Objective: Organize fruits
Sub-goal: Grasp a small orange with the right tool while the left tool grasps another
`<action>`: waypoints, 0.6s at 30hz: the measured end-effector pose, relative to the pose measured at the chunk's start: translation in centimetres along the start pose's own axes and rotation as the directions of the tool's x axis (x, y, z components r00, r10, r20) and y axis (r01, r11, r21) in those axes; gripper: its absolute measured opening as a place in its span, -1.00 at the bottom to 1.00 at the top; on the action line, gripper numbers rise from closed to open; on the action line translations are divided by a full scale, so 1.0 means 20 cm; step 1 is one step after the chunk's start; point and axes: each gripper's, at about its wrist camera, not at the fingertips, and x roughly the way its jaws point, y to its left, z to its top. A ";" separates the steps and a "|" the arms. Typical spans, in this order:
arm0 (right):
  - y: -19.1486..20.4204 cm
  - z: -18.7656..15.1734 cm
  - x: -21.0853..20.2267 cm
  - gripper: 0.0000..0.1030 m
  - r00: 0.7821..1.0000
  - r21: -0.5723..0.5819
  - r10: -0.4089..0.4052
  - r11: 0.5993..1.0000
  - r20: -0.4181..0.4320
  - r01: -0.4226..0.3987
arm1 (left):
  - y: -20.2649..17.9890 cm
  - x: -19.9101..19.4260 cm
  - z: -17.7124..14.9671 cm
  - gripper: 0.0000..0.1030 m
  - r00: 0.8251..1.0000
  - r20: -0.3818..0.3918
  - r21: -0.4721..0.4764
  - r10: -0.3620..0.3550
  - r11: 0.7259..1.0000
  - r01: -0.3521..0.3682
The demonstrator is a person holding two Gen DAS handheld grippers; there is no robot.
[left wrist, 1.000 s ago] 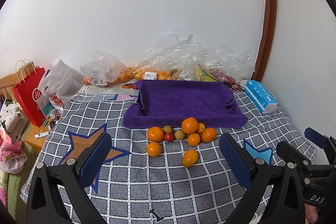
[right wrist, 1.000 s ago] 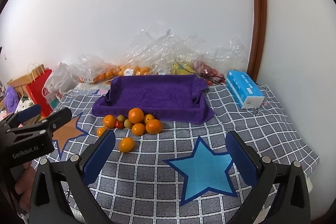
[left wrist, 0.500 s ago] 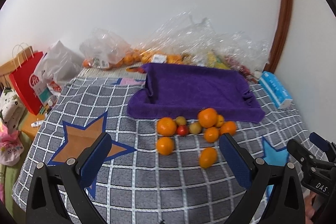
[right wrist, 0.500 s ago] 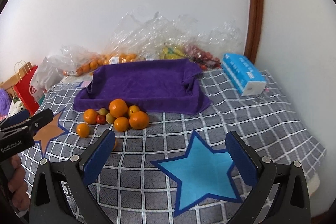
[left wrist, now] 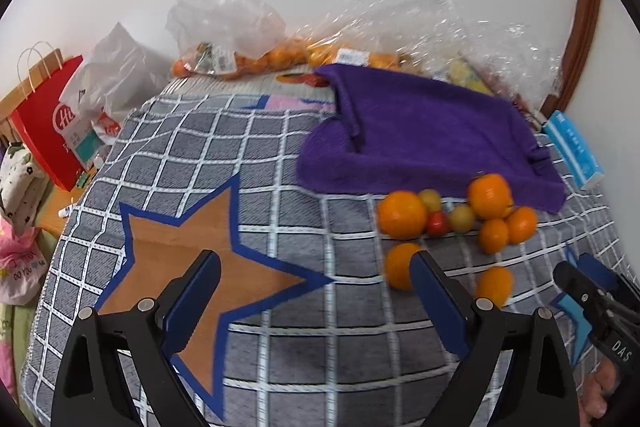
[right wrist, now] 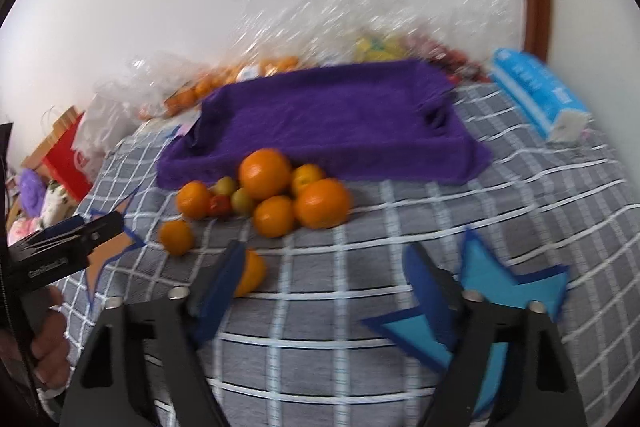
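Down low, the left gripper (left wrist: 316,287) hangs over the woven checked cloth (left wrist: 280,155) and its brown star patch (left wrist: 192,247), blue pads wide but closing on nothing. The right gripper (right wrist: 324,275) narrows too, nothing between its pads, one loose orange (right wrist: 250,273) peeking past its left finger. Beyond, round glossy fruits (right wrist: 268,191) huddle against the fuzzy purple towel (right wrist: 328,119). Crinkled clear bags (left wrist: 228,23) line the wall.
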 end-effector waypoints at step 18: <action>0.26 -0.05 0.27 -0.17 0.993 -0.056 -0.011 0.998 -0.115 0.004 | 0.18 0.13 -0.06 0.84 0.999 -0.033 -0.062 -0.037 0.997 0.035</action>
